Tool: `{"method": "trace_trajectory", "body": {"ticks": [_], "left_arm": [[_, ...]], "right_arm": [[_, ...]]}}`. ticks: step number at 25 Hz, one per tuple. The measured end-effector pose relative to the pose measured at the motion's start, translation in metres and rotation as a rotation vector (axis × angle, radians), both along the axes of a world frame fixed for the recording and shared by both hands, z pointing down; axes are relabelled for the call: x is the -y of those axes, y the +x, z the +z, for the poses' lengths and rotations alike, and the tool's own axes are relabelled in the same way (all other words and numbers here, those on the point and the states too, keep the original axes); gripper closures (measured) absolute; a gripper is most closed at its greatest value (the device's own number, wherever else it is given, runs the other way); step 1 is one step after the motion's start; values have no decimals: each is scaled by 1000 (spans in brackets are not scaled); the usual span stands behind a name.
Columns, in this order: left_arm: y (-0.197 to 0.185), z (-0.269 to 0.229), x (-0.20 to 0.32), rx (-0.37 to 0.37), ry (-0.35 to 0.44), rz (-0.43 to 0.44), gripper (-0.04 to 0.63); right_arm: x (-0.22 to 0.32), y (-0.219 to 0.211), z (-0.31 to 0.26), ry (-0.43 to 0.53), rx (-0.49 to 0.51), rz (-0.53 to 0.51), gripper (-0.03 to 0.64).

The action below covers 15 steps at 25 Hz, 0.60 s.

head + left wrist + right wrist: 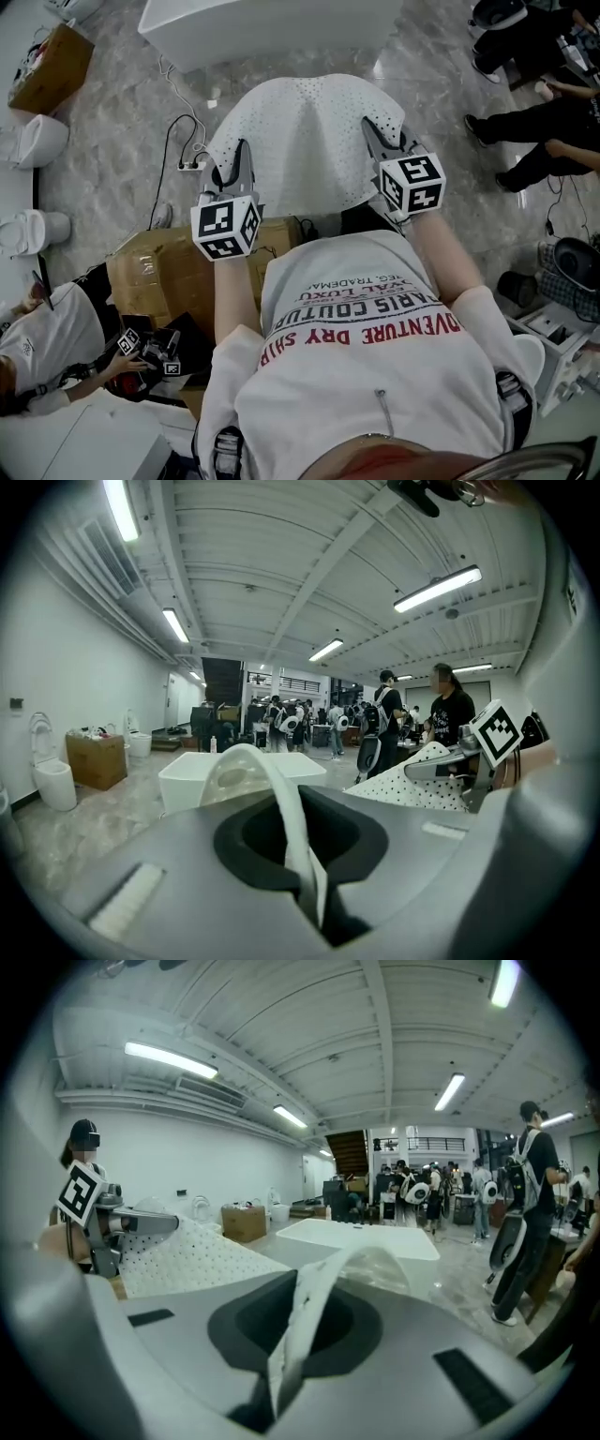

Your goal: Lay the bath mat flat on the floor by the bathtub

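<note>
The white bath mat [305,141], dotted with small holes, hangs spread in the air between my two grippers, above the marble floor. My left gripper [236,164] is shut on the mat's near left edge, my right gripper [377,142] on its near right edge. In the left gripper view a white fold of the bath mat [286,817] is pinched between the jaws. The right gripper view shows the same with another fold of the bath mat [300,1335]. The white bathtub [267,26] stands just beyond the mat's far edge.
A power strip with black cables [187,159] lies on the floor left of the mat. A cardboard box [169,272] sits below my left arm. White toilets [37,141] stand at the left, and seated people's legs [534,122] at the right. A kneeling person [47,347] is at lower left.
</note>
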<state>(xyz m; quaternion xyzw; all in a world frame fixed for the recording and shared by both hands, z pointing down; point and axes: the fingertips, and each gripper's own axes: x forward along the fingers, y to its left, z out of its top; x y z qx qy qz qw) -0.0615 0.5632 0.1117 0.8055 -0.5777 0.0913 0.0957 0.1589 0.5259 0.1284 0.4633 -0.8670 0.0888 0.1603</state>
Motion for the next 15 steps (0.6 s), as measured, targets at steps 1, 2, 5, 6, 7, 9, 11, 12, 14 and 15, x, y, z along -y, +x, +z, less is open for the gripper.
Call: {"method": "trace_trajectory", "body": {"ticks": [1,2,5,6,7,9,11,12,14,15], "left_arm": [[-1,3,7,0,-8,-11,575],[-2,5,16,2,-16,-22,577],[-5,12,47,12,-36,-51,575],[-8,15,58,14,-42,-63,575],[-12,18,69,14,-49,-77,575],[-19,23,96,2,-64,-109,575],[-22,26,128,-11,-83,-139,575],[-22,27,146,-14,-92,-152,575],[-22,29,183,-18,-105,-177,575],[-22,29,200,-21,-108,-190,577]], "right_arm": [[9,-2,3,-6,-4,-15,598],[20,-4,5,-11,-5,-28,598],[59,-8,12,-25,-1,-62,598],[73,-11,16,-32,1,-74,598],[86,-15,19,-39,2,-86,598],[118,-21,25,-56,4,-108,598],[157,-21,29,-80,10,-124,598],[177,-21,31,-93,13,-131,598],[217,-19,34,-112,13,-150,598],[236,-18,35,-118,11,-160,598]]}}
